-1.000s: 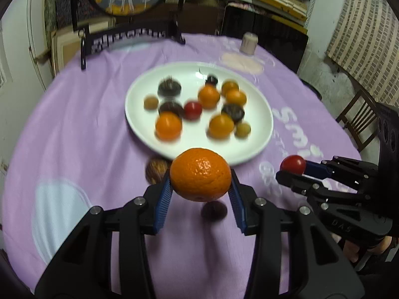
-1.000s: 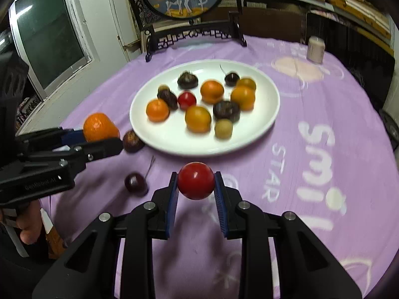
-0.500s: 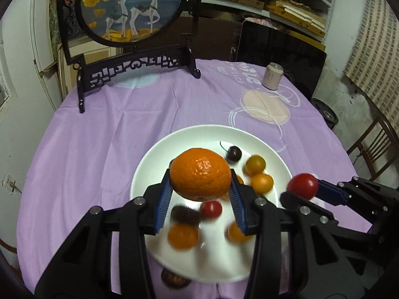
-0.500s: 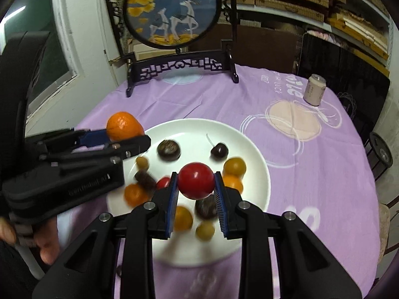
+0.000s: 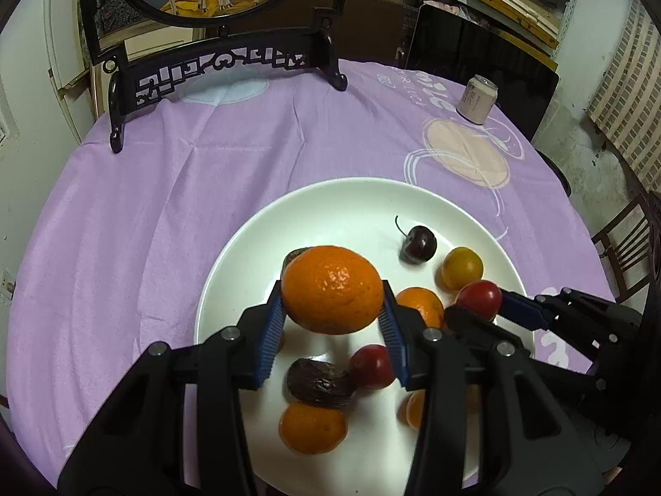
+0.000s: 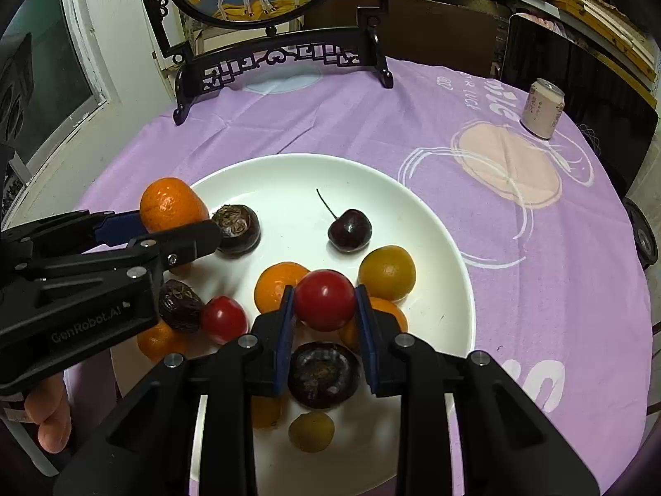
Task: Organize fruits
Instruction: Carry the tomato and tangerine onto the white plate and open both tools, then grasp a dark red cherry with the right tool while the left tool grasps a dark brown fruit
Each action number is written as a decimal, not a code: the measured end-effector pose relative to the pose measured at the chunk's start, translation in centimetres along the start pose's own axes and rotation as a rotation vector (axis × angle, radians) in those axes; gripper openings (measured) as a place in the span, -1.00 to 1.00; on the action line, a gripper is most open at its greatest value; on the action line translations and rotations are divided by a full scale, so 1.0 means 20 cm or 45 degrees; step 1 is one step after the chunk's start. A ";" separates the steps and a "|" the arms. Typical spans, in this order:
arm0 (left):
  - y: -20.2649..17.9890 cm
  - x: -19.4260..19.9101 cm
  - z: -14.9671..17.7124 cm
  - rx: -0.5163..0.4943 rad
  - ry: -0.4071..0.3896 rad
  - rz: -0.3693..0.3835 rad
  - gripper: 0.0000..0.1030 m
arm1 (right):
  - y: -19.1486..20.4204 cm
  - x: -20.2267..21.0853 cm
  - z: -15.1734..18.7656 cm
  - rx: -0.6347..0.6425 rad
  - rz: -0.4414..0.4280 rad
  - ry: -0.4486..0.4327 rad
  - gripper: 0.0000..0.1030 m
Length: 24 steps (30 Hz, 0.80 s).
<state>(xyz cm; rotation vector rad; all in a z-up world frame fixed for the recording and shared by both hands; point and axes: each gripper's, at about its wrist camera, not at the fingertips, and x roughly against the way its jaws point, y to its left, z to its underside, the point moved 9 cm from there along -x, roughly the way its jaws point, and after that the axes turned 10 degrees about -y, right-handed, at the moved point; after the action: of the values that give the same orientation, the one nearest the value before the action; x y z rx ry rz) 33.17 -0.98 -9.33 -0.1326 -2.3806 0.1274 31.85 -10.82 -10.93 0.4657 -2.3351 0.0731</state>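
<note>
A white plate (image 5: 351,202) on the purple tablecloth holds several fruits: small oranges, red tomatoes, dark chestnuts, a dark cherry (image 5: 419,243) and yellow fruits. My left gripper (image 5: 332,322) is shut on a large orange (image 5: 332,289) and holds it above the plate's left part. My right gripper (image 6: 324,318) is shut on a red tomato (image 6: 324,299) above the plate's middle (image 6: 289,173). The left gripper with the orange (image 6: 171,204) shows at the left of the right wrist view. The right gripper's tomato (image 5: 479,298) shows at the right of the left wrist view.
A black carved stand (image 5: 223,70) with a round painted screen stands at the table's far edge. A drink can (image 5: 477,99) stands at the far right (image 6: 542,108). A wooden chair (image 5: 624,244) is beyond the table's right edge.
Both grippers have moved forward and over the plate, each still holding its fruit. The plate now lies directly beneath them instead of ahead.
</note>
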 end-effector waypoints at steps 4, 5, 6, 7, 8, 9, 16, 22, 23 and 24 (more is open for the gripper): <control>0.02 0.05 -0.02 0.018 -0.050 0.013 0.18 | -0.03 0.03 0.00 -0.035 0.006 -0.033 -0.11; 0.02 0.08 -0.02 0.015 -0.082 0.011 0.22 | -0.04 0.05 0.00 -0.042 0.008 -0.042 -0.11; 0.03 0.11 -0.02 0.012 -0.101 0.007 0.24 | -0.05 0.07 0.01 -0.055 0.007 -0.051 -0.11; 0.03 0.16 -0.02 0.015 -0.125 -0.004 0.24 | -0.06 0.11 0.01 -0.070 0.008 -0.067 -0.11; 0.04 0.21 -0.01 0.020 -0.143 -0.008 0.24 | -0.06 0.17 0.02 -0.084 0.006 -0.093 -0.11; 0.04 0.25 0.00 0.022 -0.159 -0.008 0.26 | -0.06 0.22 0.03 -0.085 0.003 -0.108 -0.11; 0.04 0.59 0.14 -0.031 -0.295 -0.048 0.45 | 0.05 0.60 0.16 -0.012 -0.016 -0.246 0.02; 0.03 0.71 0.26 -0.046 -0.300 -0.044 0.56 | 0.17 0.68 0.29 0.036 -0.040 -0.198 0.02; 0.03 0.72 0.27 -0.048 -0.297 -0.045 0.56 | 0.19 0.68 0.31 0.042 -0.044 -0.187 0.02; 0.03 0.73 0.29 -0.049 -0.290 -0.042 0.56 | 0.20 0.68 0.33 0.046 -0.047 -0.178 0.02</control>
<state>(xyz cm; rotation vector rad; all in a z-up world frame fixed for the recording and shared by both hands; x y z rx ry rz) 18.62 1.32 -3.77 -0.1018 -2.6121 0.0847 17.08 -12.50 -6.02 0.5477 -2.4643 0.0669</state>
